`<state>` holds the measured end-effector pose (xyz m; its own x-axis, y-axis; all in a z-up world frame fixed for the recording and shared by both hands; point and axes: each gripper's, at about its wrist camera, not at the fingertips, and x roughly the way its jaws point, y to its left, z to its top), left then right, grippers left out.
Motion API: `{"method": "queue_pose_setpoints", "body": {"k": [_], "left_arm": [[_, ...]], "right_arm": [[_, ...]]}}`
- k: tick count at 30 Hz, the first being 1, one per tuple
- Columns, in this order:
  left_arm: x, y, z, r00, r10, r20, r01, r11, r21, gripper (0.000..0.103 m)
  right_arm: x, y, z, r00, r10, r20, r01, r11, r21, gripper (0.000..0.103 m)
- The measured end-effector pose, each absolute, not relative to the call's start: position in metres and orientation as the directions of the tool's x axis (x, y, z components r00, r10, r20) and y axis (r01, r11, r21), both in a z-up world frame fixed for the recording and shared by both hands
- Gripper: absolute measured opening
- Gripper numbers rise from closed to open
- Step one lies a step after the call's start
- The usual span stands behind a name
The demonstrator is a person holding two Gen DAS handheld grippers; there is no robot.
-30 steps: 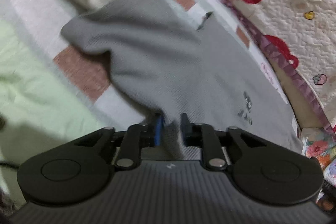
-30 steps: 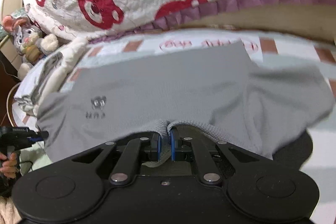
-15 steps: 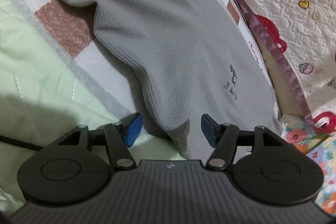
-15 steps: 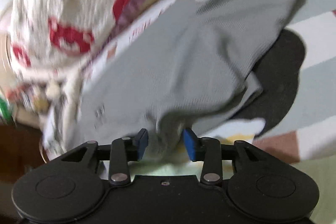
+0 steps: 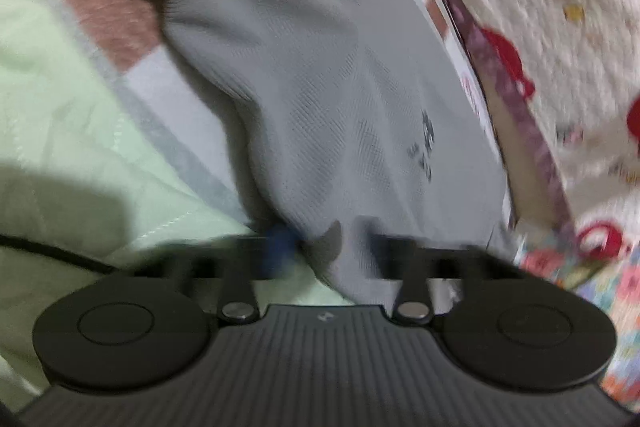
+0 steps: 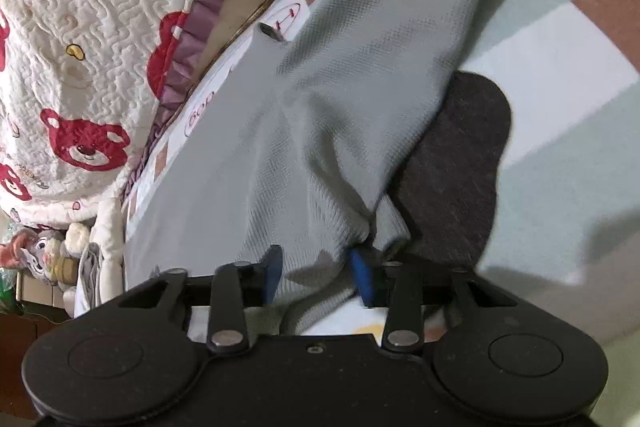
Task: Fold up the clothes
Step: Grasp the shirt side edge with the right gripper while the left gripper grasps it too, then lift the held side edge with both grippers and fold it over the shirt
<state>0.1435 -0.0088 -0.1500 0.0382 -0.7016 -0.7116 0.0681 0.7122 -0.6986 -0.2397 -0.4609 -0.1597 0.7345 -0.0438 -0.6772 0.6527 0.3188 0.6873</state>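
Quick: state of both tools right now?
Left tool: jaws closing around the grey shirt, not clamped yet.
Right tool: jaws closing, grey shirt between them, not clamped yet.

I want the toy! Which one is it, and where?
Start at the white quilt with red bears. Just below its bottom edge, at the far left, sits a grey plush rabbit. Only it has long pinkish ears.

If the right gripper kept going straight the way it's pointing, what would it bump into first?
Most likely the grey shirt. Its hem already lies between the closing jaws of the right gripper, and the cloth stretches ahead over the bed.
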Motion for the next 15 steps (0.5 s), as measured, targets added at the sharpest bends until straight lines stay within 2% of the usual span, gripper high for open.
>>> {"method": "queue_pose_setpoints", "body": {"k": [6,8,12,15], "left_arm": [[0.142,-0.011,-0.134,0.117,-0.744,-0.658,0.161,0.668,-0.726,0.009],[0.141,-0.016,-0.132,0.125,-0.734,-0.668,0.185,0.679,-0.711,0.011],[0.140,-0.020,-0.139,0.100,-0.705,-0.702,0.180,0.707,-0.684,0.021],[0.141,-0.022,-0.145,0.077,-0.690,-0.720,0.180,0.720,-0.671,0.037]], "right_arm": [[-0.225,-0.465,-0.106,0.783,-0.133,-0.608,0.560,0.578,0.594,0.007],[-0.223,-0.467,-0.104,0.776,-0.134,-0.616,0.565,0.581,0.586,0.007],[-0.224,-0.465,-0.121,0.746,-0.133,-0.653,0.602,0.556,0.574,0.009],[-0.231,-0.465,-0.135,0.753,-0.119,-0.648,0.613,0.487,0.622,0.015]]}}
